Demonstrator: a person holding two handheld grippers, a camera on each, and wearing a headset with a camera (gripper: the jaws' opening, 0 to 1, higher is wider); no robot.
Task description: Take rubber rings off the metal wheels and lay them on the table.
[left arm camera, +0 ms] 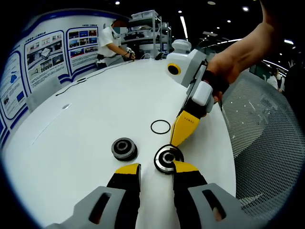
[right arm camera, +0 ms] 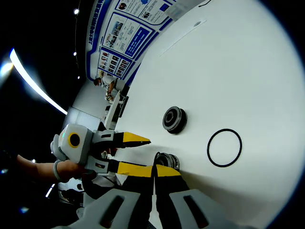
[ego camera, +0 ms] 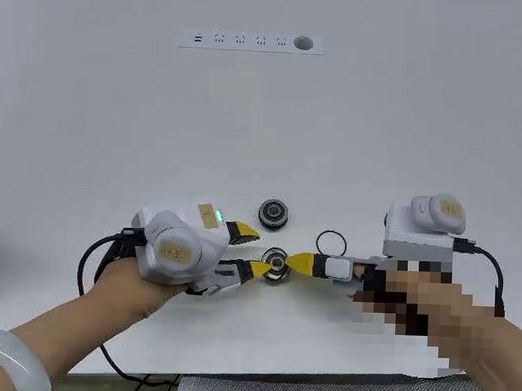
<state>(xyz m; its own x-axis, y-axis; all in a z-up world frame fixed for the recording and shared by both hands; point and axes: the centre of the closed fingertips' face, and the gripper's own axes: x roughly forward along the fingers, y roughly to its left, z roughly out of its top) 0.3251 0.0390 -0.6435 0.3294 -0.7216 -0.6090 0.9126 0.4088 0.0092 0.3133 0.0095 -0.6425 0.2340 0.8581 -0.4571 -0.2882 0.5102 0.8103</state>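
Note:
A metal wheel [ego camera: 276, 263] [left arm camera: 167, 159] [right arm camera: 167, 161] with a black rubber ring on its rim lies on the white table [ego camera: 263, 135]. My left gripper [ego camera: 259, 250] [left arm camera: 156, 168] is open, and one yellow jaw tip touches the wheel's side. From the opposite side my right gripper [ego camera: 291, 263] [right arm camera: 154, 171] is shut, its tips against the wheel's edge. Whether it pinches the rubber I cannot tell. A second wheel [ego camera: 274, 213] [left arm camera: 124, 148] [right arm camera: 174, 119] lies just beyond. One loose rubber ring [ego camera: 331, 243] [left arm camera: 160, 127] [right arm camera: 224, 147] lies flat on the table.
A white power strip [ego camera: 251, 42] sits at the far side of the table. A black cable [ego camera: 91, 258] trails from the left gripper towards the near edge. Bare tabletop stretches beyond the wheels.

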